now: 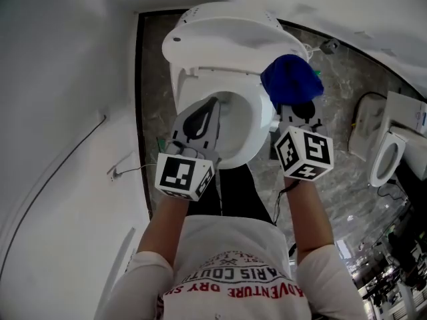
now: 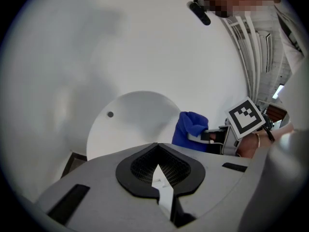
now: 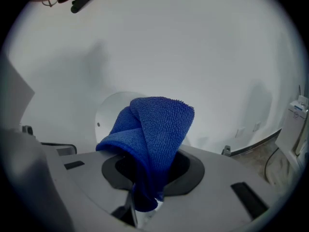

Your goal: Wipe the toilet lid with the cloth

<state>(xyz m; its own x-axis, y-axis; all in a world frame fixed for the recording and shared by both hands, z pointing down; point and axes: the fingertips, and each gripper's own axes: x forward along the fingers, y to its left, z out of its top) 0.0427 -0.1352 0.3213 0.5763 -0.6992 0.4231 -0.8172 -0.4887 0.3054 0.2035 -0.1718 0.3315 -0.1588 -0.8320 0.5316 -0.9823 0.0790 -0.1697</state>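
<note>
— Where's the cloth?
— Blue cloth [image 1: 291,79] sits right of centre, just beside the raised toilet lid [image 1: 230,35]; my right gripper [image 3: 145,202] is clamped on it.
— Left?
— My left gripper [image 2: 157,153]: jaws together, empty, over the bowl [image 1: 235,122].

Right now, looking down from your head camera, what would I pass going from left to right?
white wall → left gripper → blue cloth → second toilet

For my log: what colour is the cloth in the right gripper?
The cloth is deep blue, plain; the right gripper view shows it best.
</note>
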